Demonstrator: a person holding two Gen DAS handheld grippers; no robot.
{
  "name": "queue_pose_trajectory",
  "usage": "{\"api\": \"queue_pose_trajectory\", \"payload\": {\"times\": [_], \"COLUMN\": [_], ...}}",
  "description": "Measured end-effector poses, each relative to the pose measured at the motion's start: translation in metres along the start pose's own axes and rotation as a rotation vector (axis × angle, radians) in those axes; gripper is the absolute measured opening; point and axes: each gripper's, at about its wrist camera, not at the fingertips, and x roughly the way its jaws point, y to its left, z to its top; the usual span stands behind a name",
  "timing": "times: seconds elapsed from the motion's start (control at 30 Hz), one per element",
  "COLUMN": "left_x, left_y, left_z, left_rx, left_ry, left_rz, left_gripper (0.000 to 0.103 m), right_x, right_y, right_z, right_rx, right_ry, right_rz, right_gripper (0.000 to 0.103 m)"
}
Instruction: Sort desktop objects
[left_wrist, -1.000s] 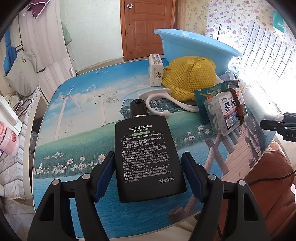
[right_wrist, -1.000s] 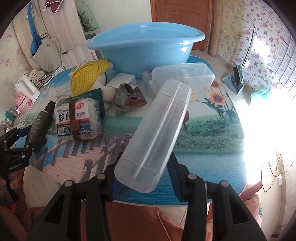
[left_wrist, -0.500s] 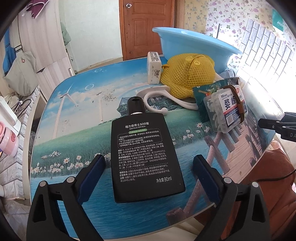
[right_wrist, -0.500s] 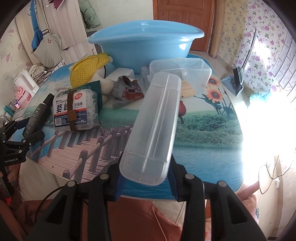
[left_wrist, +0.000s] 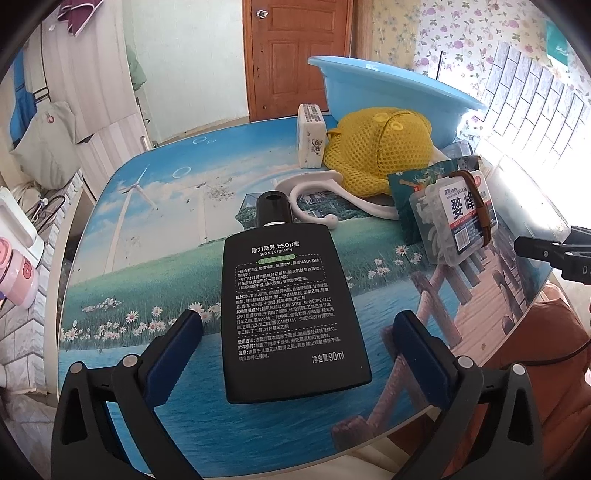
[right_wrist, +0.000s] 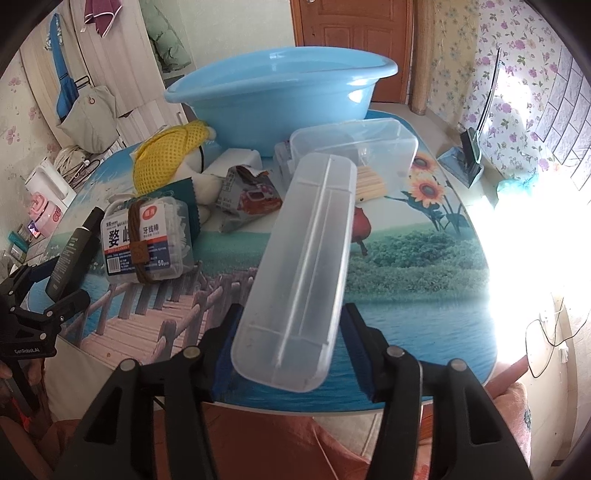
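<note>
A flat black lotion bottle (left_wrist: 288, 306) lies on the table with its cap pointing away. My left gripper (left_wrist: 295, 343) is open, its fingers wide on either side of the bottle's lower end and not touching it. The bottle also shows at the left of the right wrist view (right_wrist: 72, 254). My right gripper (right_wrist: 288, 347) is shut on a long clear plastic case (right_wrist: 303, 266), held tilted above the table's near edge. A clear floss-pick box (right_wrist: 146, 236) with a brown band lies left of it, and it also shows in the left wrist view (left_wrist: 456, 218).
A blue basin (right_wrist: 280, 96) stands at the back. In front of it lie a yellow mesh bag (left_wrist: 380, 147), a white soap bar (left_wrist: 312, 136), a white hook (left_wrist: 321, 199), a clear tub (right_wrist: 354, 147), a crumpled wrapper (right_wrist: 247, 195) and a green card (left_wrist: 410, 184).
My left gripper opened wide and let go of the black bottle, which now lies on the table. My right gripper drew back toward the near edge with the clear case.
</note>
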Motion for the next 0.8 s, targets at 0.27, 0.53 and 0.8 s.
{"api": "queue_pose_trajectory", "payload": {"times": [0.27, 0.53, 0.8], "left_x": [-0.0002, -0.0005, -0.0046], "left_y": [0.0015, 0.0027, -0.0002], "left_z": [-0.0012, -0.0018, -0.0023], "left_rx": [-0.002, 0.015, 0.038], "left_ry": [-0.022, -0.030, -0.046], "left_rz": [-0.004, -0.013, -0.031], "left_gripper": [0.103, 0.103, 0.086], "right_x": [0.0017, -0.0012, -0.0016], "right_y": [0.0055, -0.0015, -0.0001], "right_z": [-0.0021, -0.0032, -0.0030], "right_rx": [-0.006, 0.064, 0.031], "right_ry": [-0.024, -0.060, -0.066], "right_rz": [-0.005, 0.020, -0.004], "right_gripper": [0.070, 0.061, 0.037]}}
